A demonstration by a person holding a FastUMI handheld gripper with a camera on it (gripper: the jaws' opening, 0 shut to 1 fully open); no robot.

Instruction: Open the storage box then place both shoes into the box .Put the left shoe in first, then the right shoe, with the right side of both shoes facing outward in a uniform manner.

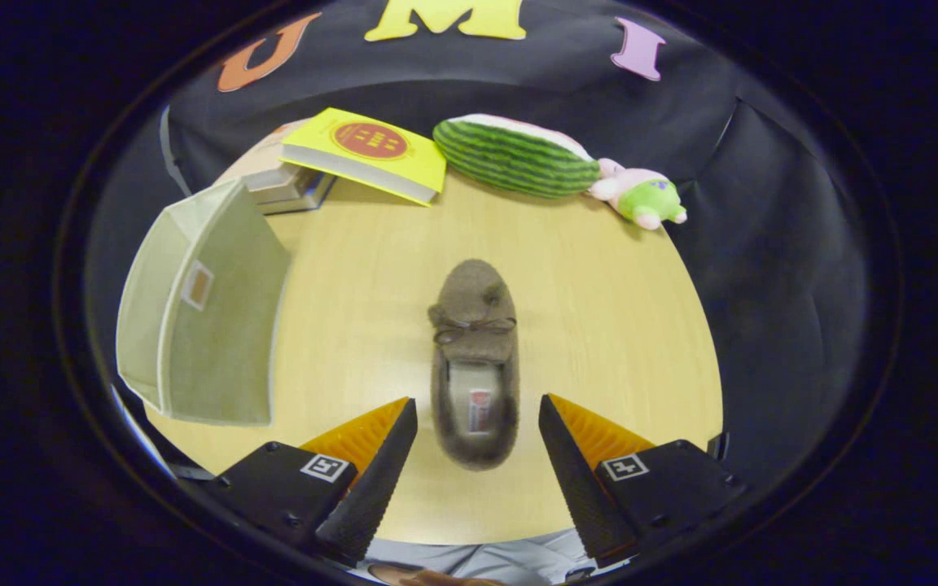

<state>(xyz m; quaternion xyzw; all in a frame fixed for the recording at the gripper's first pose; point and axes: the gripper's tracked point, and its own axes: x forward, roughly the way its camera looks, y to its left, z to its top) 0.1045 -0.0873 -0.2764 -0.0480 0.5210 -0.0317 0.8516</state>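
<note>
A brown fuzzy slipper shoe with a small bow lies on the wooden table, toe pointing away from me, heel toward me. Its heel end sits between my fingertips, with a gap on each side. My gripper is open and hovers above the heel, touching nothing. A pale green fabric storage box stands to the left of the shoe, its lid flap raised; I cannot see into it from here.
Beyond the shoe, at the table's far edge, lie a yellow book on a stack of books, a watermelon-shaped plush and a small pink and green plush. A person's grey clothing shows below the fingers.
</note>
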